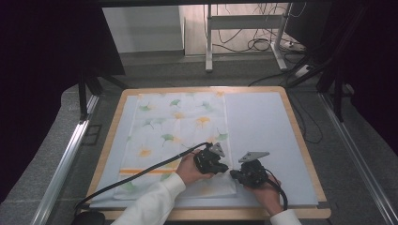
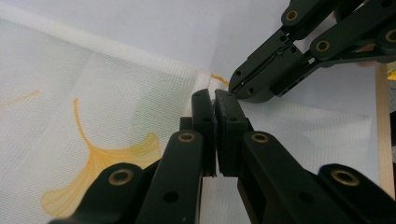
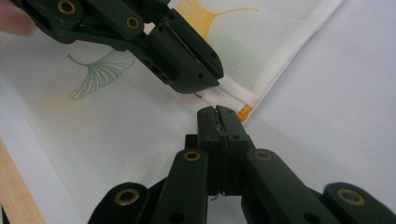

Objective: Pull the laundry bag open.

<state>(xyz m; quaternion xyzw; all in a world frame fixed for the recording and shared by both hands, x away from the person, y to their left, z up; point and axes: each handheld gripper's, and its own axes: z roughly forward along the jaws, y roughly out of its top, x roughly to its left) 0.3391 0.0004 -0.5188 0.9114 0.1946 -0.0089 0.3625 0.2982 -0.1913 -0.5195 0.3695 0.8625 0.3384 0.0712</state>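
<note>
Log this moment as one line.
scene: leaf-print cloth flat on table | left tongs: shut at cloth's near right corner | right tongs: shut, same corner

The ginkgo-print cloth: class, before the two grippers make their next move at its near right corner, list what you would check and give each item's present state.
1. Left gripper shut at the corner of the ginkgo-print cloth: ok, jaws together.
2. Right gripper shut: ok.
3. Fabric actually caught in either gripper: cannot tell, the tips hide it.
4. Grippers apart from each other: ok, a small gap shows.
5. Cloth flat on the grey mat: ok, though its near end looks doubled over.
6. Left gripper's cable off the cloth: not ok, it lies across it.
</note>
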